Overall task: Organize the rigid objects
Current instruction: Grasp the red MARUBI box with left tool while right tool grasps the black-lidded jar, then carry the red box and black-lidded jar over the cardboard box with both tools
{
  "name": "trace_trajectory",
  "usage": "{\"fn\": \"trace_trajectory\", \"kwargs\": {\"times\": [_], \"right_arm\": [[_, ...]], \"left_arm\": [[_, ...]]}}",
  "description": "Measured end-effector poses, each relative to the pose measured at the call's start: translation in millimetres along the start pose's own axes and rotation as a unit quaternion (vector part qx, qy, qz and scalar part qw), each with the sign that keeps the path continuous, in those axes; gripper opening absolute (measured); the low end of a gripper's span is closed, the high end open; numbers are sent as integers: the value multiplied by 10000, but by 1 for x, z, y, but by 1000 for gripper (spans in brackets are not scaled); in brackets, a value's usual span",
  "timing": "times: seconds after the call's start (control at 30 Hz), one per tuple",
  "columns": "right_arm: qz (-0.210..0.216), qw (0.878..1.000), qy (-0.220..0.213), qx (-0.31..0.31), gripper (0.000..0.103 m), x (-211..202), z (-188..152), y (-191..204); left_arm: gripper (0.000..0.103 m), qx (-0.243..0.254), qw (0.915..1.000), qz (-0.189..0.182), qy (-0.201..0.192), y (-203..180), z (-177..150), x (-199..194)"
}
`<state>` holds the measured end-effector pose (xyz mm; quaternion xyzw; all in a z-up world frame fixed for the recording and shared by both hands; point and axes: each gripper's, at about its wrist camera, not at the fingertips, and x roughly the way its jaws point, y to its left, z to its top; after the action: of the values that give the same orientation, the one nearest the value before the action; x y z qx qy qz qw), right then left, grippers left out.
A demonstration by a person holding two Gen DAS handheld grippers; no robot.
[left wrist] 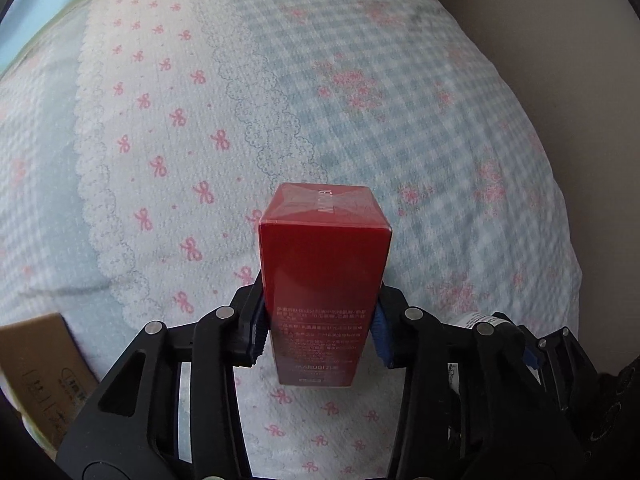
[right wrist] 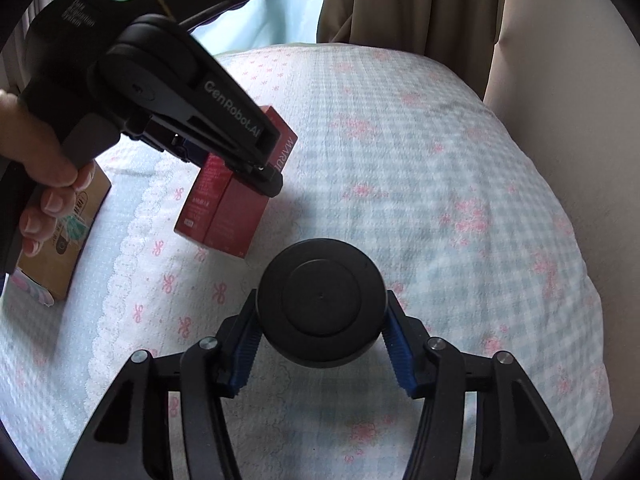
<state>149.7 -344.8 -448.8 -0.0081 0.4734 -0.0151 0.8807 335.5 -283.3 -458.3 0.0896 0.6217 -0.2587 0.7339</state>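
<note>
A tall red carton (left wrist: 324,276) stands between the blue pads of my left gripper (left wrist: 320,336), which is shut on its lower sides. In the right wrist view the same red carton (right wrist: 224,216) hangs tilted just above the bedspread, with the left gripper (right wrist: 256,160) clamped on it and a hand (right wrist: 36,168) holding its handle. My right gripper (right wrist: 320,344) is shut on a round black jar (right wrist: 322,310), seen from its lid, with a pad pressed on each side.
A patterned bedspread (left wrist: 360,100) with pink bows and blue check covers the bed. A brown cardboard box (right wrist: 64,240) lies at the left edge, also seen as a brown box (left wrist: 36,364). Brown curtains (right wrist: 400,4) hang behind the bed.
</note>
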Motion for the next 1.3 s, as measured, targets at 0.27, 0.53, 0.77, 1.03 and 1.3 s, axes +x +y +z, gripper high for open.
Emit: {"fn": "trace_trajectory", "kwargs": {"times": [0.27,0.53,0.77,1.03,1.3], "right_arm": [[-57,9999,-146,-20,52,-51,21,5],[38,9995,-314,43,52,-137,63,8],[311,9987,-396,-6,52,-218,107,32],[592,9966,-501,-260,52,-267,143,101],[815,9941,-572,-430,52,-285,160,209]], "left_arm": [[38,-279,9987,-167,-400,6,-17,-71],[38,-574,9929,-281,-1002,2,-30,-181],[38,-972,9831,-169,-1544,23,-73,-291],[38,-1331,9725,93,-1911,85,-136,-377],[38,-1464,9682,198,-2019,170,-202,-424]]}}
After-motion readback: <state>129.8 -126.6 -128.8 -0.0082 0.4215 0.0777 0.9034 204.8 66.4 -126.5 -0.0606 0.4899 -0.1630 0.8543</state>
